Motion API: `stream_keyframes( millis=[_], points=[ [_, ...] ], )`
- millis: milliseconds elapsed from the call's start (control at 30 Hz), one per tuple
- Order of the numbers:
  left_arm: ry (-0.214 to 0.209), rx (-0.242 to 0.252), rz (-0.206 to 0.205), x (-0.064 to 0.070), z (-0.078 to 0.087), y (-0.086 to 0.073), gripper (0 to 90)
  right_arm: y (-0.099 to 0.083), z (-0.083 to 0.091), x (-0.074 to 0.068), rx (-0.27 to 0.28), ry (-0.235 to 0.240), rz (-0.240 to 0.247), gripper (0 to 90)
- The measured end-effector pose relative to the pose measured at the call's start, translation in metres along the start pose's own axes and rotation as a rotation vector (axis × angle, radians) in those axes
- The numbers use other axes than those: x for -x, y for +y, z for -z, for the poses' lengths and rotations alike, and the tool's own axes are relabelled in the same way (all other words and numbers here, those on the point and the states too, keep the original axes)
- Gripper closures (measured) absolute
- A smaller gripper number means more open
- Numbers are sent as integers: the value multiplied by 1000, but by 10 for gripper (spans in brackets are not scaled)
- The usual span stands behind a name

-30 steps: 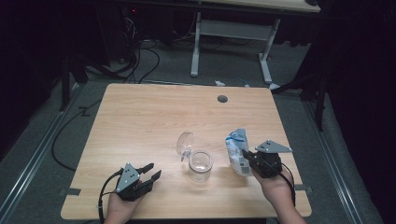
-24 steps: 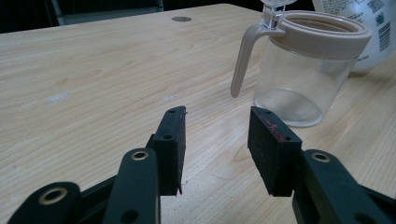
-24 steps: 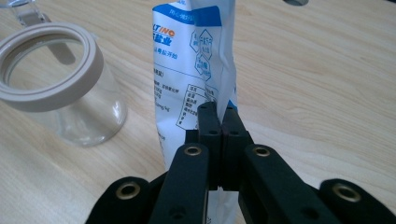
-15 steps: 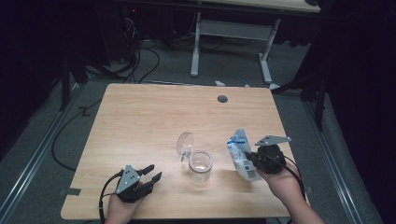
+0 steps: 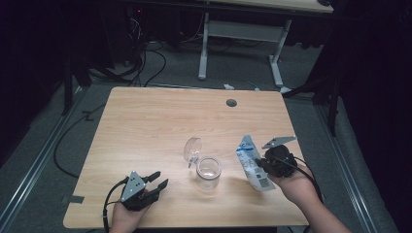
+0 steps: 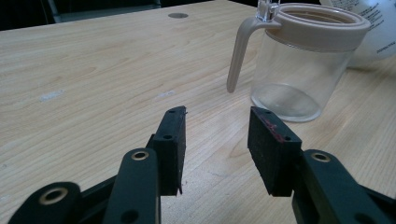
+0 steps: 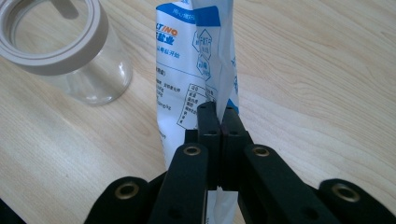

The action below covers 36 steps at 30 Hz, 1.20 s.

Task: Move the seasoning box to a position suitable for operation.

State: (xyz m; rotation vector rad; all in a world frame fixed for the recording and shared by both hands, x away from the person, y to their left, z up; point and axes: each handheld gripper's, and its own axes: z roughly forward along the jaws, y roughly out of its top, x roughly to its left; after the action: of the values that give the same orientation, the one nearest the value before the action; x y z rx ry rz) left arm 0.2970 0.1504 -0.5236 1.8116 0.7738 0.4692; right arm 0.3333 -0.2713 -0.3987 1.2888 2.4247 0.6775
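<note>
Pouring had not begun: right gripper (image 7: pixel 218 114) clamped the blue-and-white plastic pouch (image 7: pixel 196 70) beside the lid-open clear jar (image 5: pixel 209 171); left gripper (image 6: pixel 217 140) jaws apart.

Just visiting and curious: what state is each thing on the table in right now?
Jar: upright, open, empty, lid flipped back.
Bag: pinched at its edge.
Right hand-held gripper: shut on the bag.
Left hand-held gripper: open, holding nothing.

Jar (image 5: pixel 209 171) mid-table (image 5: pixel 145 121); lid (image 5: pixel 192 149) behind-left of it, pouch (image 5: pixel 251 162) right
</note>
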Motion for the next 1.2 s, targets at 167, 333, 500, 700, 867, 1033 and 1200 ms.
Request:
stream_keyframes(
  millis=[167, 333, 500, 700, 867, 1033, 1200],
  points=[
    [-1, -2, -3, 0, 0, 0, 573, 5, 3, 0, -36, 5, 7, 900],
    [-2, 1, -7, 1, 0, 0, 574, 7, 2, 1, -76, 22, 4, 900],
    [-3, 1, -6, 1, 0, 0, 574, 11, 2, 1, -104, 24, 13, 900],
    [-3, 1, -7, 1, 0, 0, 575, 16, 4, 1, -144, 28, 36, 900],
    [-2, 1, -7, 0, 0, 0, 575, 18, 2, 0, -186, 33, 50, 900],
    [-2, 0, -9, 0, 0, 0, 576, 18, 1, 1, -217, 43, 54, 900],
    [-3, 1, -9, 1, -1, 0, 577, 19, 3, 2, -240, 48, 60, 900]
  ],
)
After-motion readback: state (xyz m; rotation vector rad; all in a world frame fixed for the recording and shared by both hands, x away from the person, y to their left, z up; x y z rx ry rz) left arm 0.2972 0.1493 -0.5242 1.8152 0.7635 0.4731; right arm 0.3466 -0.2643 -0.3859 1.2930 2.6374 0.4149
